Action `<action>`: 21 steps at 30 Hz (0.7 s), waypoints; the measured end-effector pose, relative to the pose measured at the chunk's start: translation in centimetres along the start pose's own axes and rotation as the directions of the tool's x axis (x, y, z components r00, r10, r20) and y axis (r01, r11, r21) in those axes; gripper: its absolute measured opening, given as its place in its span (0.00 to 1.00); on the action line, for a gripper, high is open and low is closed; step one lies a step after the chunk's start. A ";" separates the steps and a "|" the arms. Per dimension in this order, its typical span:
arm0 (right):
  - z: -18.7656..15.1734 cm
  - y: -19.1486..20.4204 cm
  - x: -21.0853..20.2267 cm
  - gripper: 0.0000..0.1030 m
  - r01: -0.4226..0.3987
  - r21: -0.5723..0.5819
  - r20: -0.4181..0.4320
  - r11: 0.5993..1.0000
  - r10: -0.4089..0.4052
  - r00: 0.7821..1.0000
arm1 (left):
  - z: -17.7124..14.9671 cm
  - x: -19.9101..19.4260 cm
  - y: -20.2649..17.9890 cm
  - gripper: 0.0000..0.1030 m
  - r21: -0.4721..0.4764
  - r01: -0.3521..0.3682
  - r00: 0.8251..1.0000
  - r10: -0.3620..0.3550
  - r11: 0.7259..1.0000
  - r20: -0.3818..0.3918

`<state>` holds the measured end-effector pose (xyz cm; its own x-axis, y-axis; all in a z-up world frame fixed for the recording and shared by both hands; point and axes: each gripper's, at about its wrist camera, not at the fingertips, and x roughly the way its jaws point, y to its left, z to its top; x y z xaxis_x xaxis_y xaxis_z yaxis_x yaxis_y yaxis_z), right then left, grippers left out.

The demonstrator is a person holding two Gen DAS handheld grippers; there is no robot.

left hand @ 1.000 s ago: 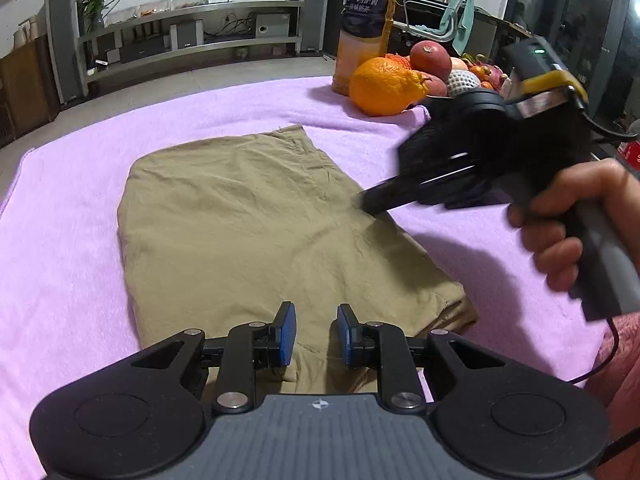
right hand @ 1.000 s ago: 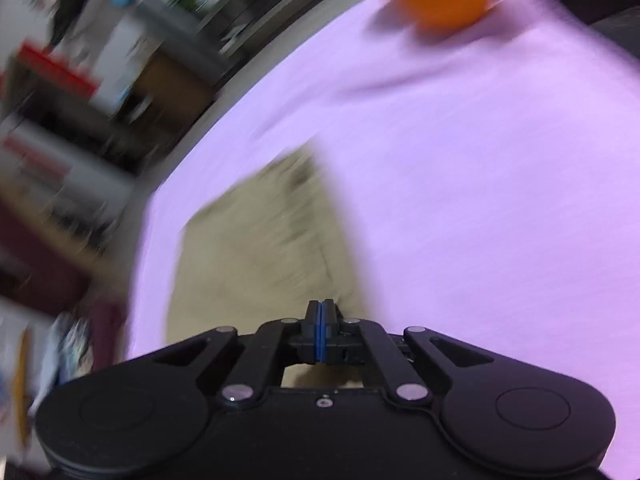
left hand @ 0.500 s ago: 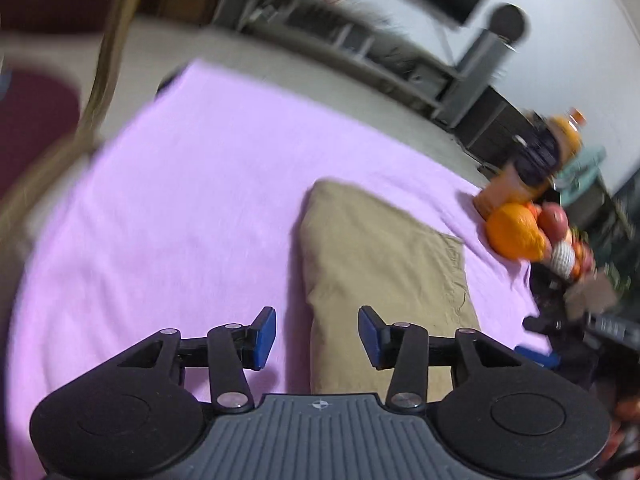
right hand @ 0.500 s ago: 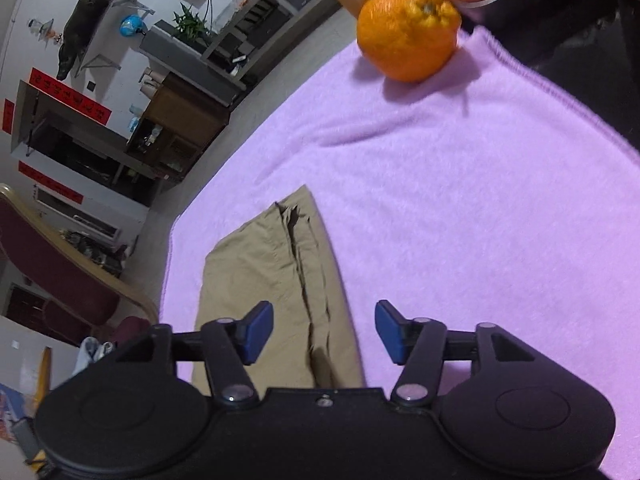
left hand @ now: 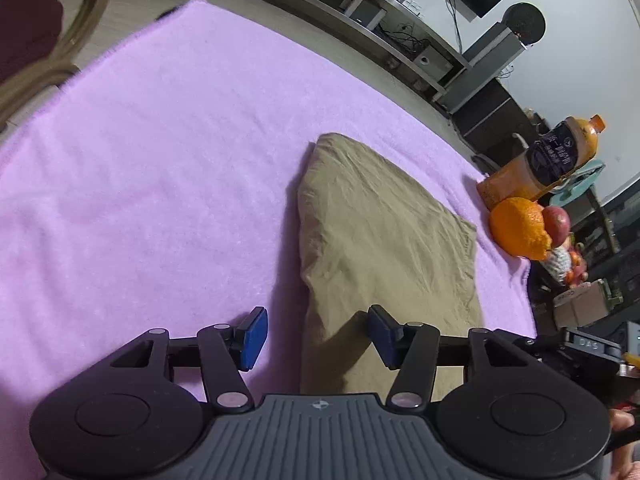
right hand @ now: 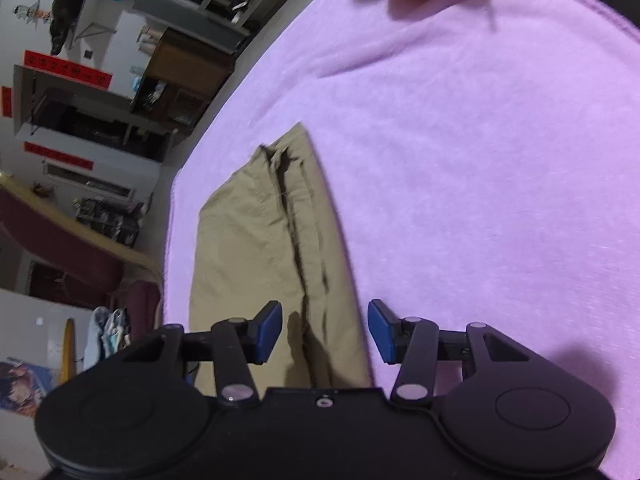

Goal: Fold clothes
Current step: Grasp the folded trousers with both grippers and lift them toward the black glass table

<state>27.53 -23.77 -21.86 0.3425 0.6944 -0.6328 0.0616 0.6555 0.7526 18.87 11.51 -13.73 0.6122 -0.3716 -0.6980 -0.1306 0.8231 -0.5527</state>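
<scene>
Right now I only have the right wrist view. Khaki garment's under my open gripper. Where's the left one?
Observer: The left gripper is open over the garment's other long edge; that edge runs between its pads, unpinched.
Operator: Anything near the orange?
Observer: A juice bottle lies beside the orange, at the purple blanket's edge.
Operator: Right gripper's layers?
Observer: Only your view shows the right gripper over the stacked seam edge.

My right tongs [right hand: 323,330], just narrowing, straddle the folded khaki garment's [right hand: 264,248] edge on the purple blanket [right hand: 460,160], gripping nothing.
</scene>
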 end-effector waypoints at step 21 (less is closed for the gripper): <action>-5.8 8.3 -6.7 0.11 0.197 -0.298 0.232 0.934 -0.129 0.964 | -4.6 -5.1 -11.1 0.26 0.400 -0.075 0.989 0.015 0.914 0.150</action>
<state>20.29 -21.24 -12.47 0.5394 0.5159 -0.6655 -0.1546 0.8376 0.5240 13.59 2.26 -6.17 0.7201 -0.2903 -0.6303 0.1466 0.9514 -0.2709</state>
